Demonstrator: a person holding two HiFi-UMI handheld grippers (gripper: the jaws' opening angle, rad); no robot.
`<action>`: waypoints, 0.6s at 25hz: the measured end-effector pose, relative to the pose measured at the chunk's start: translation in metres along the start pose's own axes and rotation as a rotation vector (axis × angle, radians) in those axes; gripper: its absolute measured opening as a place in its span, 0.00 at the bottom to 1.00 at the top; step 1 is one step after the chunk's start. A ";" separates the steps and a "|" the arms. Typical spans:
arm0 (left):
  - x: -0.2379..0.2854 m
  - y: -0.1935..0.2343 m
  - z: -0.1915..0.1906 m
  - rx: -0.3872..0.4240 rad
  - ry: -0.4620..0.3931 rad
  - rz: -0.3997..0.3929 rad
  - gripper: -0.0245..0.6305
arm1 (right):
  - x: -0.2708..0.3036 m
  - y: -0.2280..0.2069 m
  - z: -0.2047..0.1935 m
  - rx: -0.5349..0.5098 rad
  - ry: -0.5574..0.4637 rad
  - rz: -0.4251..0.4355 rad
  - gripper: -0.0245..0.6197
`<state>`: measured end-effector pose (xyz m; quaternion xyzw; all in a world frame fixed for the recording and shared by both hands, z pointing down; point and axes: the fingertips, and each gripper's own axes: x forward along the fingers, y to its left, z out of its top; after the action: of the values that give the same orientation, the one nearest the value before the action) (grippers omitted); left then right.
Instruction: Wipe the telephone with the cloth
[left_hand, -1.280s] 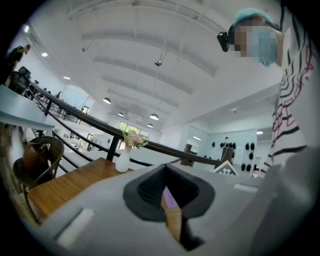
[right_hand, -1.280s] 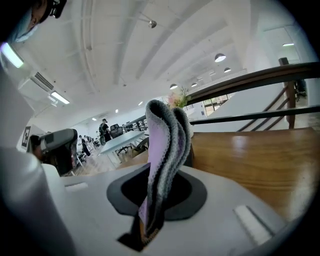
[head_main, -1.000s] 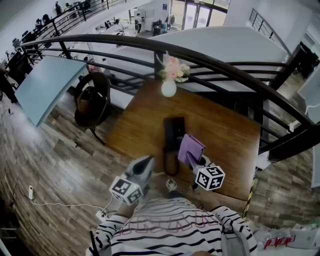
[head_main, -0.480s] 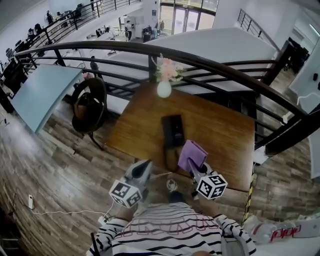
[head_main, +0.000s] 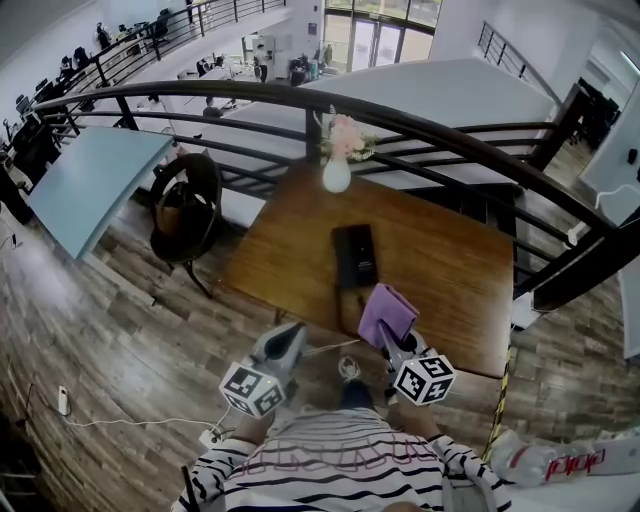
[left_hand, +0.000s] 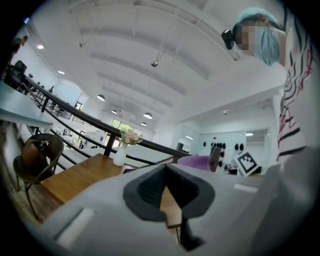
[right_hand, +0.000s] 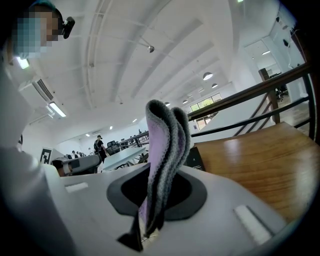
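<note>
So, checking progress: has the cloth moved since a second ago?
Yes: the cloth has drawn slightly back from the telephone, toward the table's near edge.

Red lettering on a white object (head_main: 560, 463), lower right of head view: too blurred and skewed to read. Left marker cube (head_main: 250, 388) and right marker cube (head_main: 424, 380): black-and-white square patterns only, no characters. Legible texts: 0.
</note>
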<state>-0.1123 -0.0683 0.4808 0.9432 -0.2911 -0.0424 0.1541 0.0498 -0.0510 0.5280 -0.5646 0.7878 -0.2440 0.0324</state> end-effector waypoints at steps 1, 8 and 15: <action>-0.002 0.000 0.000 0.001 0.001 0.000 0.04 | -0.001 0.001 -0.002 0.006 0.000 0.002 0.12; -0.013 0.002 -0.003 0.004 -0.002 0.000 0.04 | -0.001 0.013 -0.013 0.008 0.005 0.012 0.12; -0.019 0.005 -0.005 0.004 -0.008 0.008 0.04 | 0.001 0.018 -0.014 0.007 -0.002 0.022 0.12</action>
<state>-0.1299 -0.0601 0.4874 0.9422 -0.2954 -0.0451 0.1512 0.0295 -0.0430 0.5330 -0.5559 0.7932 -0.2458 0.0379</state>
